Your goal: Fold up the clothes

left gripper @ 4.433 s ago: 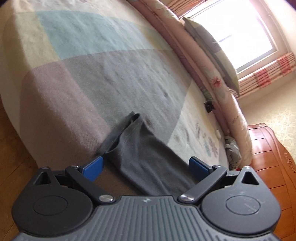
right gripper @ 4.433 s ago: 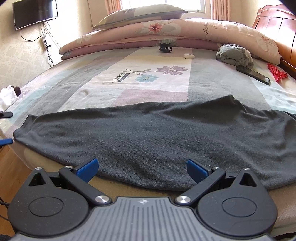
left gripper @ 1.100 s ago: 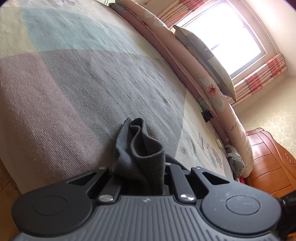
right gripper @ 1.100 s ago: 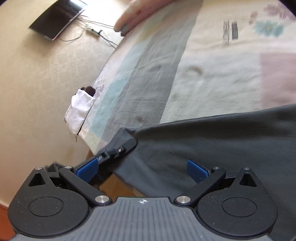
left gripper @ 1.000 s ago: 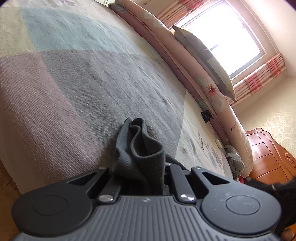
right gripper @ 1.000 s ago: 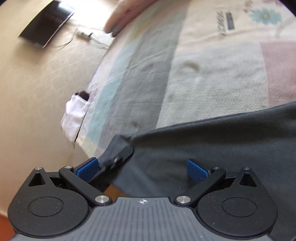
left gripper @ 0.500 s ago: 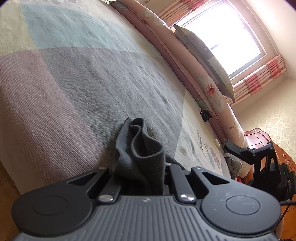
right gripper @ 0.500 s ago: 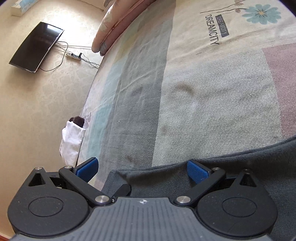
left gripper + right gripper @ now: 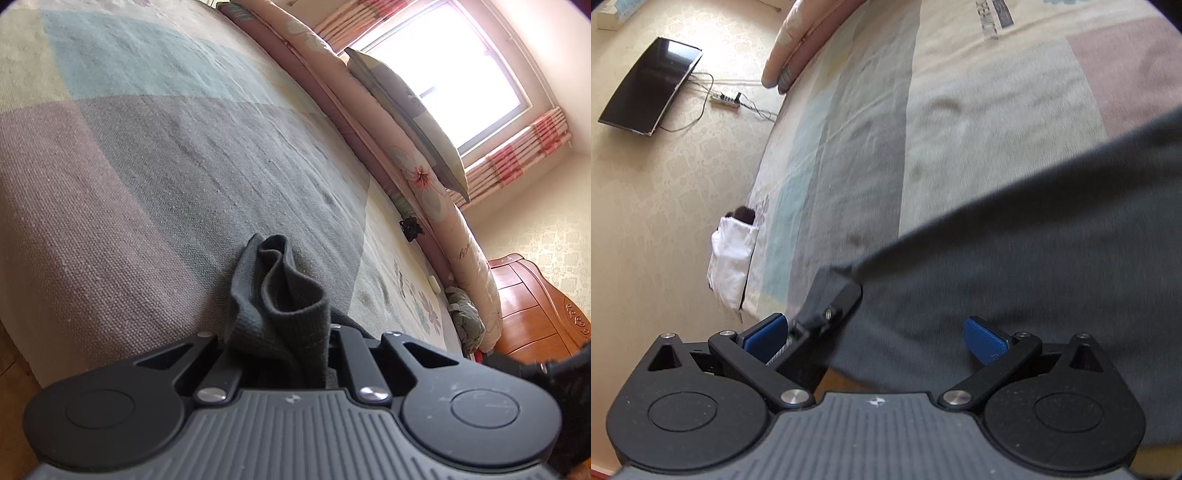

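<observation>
Nothing here to speak of by way of containers, unless you count the white bag (image 9: 733, 258) hanging off the side of the bed (image 9: 155, 155), something dark poking out of its top, too small to make out. The bed is the landmark: a broad mattress under a patchwork cover of grey, mauve, pale blue and cream blocks, with a flower print toward the far end. Along the head of the bed runs a long pink floral bolster (image 9: 417, 173) with a grey-green pillow (image 9: 406, 110) propped on it, and behind that a bright window (image 9: 461, 74) with red-striped blinds. A wooden headboard (image 9: 535, 295) stands at the bed's far corner; a small bundle of grey cloth (image 9: 467, 321) lies just in front of the bolster. On the wall beside the bed, a dark television (image 9: 650, 86) and a power strip (image 9: 726, 99) with trailing cables. Now the grippers: the left gripper (image 9: 280, 332) is clamped tight on a bunched corner of the dark grey garment (image 9: 1034, 240), the cloth ruffling up between its closed jaws at the bed's near edge. The garment spreads flat across the near part of the bed. The right gripper (image 9: 877, 332) hangs over it with its blue pads (image 9: 984, 339) spread wide, gripping nothing, right alongside the left one.
</observation>
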A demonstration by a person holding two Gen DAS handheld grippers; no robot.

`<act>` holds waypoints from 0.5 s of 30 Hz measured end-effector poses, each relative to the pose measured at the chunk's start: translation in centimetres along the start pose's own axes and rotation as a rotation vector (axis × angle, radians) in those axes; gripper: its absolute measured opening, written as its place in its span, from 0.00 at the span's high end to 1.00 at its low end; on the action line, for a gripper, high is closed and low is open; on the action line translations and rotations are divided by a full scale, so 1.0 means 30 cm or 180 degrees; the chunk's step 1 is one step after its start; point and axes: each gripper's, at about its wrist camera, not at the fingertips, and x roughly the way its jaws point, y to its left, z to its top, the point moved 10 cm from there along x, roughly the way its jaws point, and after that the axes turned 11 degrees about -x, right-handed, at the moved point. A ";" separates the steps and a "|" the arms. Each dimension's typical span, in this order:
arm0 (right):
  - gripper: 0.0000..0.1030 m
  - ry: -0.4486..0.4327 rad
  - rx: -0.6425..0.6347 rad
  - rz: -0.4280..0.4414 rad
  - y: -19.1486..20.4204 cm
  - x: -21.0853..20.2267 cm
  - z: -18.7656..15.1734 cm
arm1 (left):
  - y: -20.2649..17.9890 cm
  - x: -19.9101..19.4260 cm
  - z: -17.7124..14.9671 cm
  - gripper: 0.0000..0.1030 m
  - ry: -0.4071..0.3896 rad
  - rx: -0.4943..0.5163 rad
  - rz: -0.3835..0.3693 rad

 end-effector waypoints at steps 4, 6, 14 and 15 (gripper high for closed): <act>0.00 0.0104 0.0008 -0.0038 0.010 -0.010 -0.089 | -0.003 -0.002 -0.003 0.91 -0.0010 0.0019 0.0010; 0.00 0.0120 0.0035 -0.0014 0.017 -0.022 -0.121 | -0.005 -0.002 -0.004 0.91 -0.0013 0.0026 0.0013; 0.00 -0.0143 0.0018 -0.0039 0.019 -0.150 -0.067 | -0.032 0.001 -0.011 0.91 -0.0017 0.0150 0.0154; 0.00 -0.0169 0.0019 -0.0043 0.016 -0.171 -0.057 | -0.036 0.001 -0.012 0.91 -0.0021 0.0166 0.0178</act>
